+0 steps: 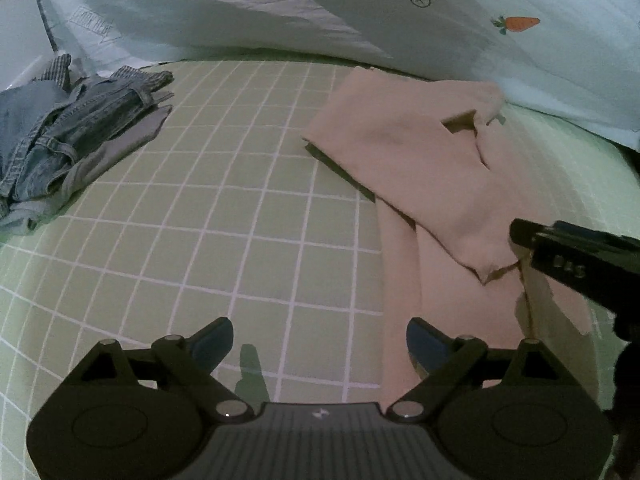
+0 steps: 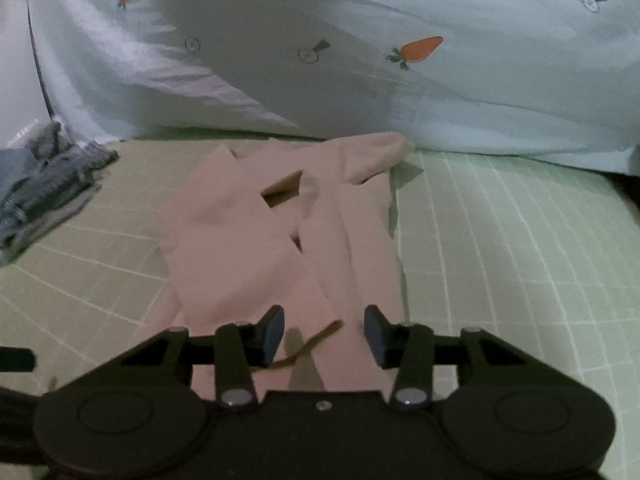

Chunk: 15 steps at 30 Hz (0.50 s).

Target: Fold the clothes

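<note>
Pink garment (image 2: 256, 240) lies on the green grid sheet (image 1: 240, 200), partly doubled over, both grippers spread and empty.

The garment's left flap crosses its long strips, likely a fold laid in to narrow it. The right gripper (image 2: 324, 334) hangs with jaws parted over the near end, perhaps lined up to pinch it, though blur hides any contact. The left gripper (image 1: 320, 340) is released over bare sheet, just left of the cloth. The left view alone shows the right tool from the side and most of the denim pile (image 1: 68, 128); the right view shows the garment's far end meeting the quilt (image 2: 440, 100).
</note>
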Tool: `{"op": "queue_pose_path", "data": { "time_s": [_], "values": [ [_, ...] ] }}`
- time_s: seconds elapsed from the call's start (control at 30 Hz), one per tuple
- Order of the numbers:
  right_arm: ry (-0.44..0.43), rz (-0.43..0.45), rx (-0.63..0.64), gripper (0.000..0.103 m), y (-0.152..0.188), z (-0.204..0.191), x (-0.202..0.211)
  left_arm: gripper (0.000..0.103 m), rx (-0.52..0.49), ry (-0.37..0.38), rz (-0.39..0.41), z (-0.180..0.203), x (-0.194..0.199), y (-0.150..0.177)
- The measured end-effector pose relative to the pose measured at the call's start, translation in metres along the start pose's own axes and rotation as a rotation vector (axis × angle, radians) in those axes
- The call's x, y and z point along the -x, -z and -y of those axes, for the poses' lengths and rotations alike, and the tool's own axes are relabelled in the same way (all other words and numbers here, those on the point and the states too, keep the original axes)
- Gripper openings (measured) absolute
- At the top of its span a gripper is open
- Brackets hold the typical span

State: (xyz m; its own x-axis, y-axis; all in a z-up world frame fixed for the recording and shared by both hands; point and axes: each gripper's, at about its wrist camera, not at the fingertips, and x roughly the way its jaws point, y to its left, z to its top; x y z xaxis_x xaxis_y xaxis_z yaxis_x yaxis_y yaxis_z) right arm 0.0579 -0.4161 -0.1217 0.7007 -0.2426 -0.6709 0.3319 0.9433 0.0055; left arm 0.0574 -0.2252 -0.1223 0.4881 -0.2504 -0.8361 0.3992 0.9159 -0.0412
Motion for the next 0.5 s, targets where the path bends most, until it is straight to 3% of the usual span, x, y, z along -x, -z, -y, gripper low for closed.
{"op": "queue_pose_path", "data": {
  "time_s": [0.03,0.1,0.33,0.5],
  "values": [
    [-0.001,-0.001,0.011,0.026,0.000,-0.001,0.000,0.093,-0.005,0.004,-0.003,0.000,0.002,0.000],
    [-0.004,-0.001,0.031,0.006,-0.001,-0.004,0.000,0.093,-0.011,0.010,-0.004,-0.001,0.011,0.002],
    [0.011,0.034,-0.055,0.003,-0.005,0.005,0.056,0.093,-0.026,0.046,-0.013,-0.007,0.042,0.013],
    [0.008,-0.008,-0.106,0.003,0.011,0.011,0.086,0.093,-0.047,0.078,-0.011,-0.007,0.054,0.023]
  ]
}}
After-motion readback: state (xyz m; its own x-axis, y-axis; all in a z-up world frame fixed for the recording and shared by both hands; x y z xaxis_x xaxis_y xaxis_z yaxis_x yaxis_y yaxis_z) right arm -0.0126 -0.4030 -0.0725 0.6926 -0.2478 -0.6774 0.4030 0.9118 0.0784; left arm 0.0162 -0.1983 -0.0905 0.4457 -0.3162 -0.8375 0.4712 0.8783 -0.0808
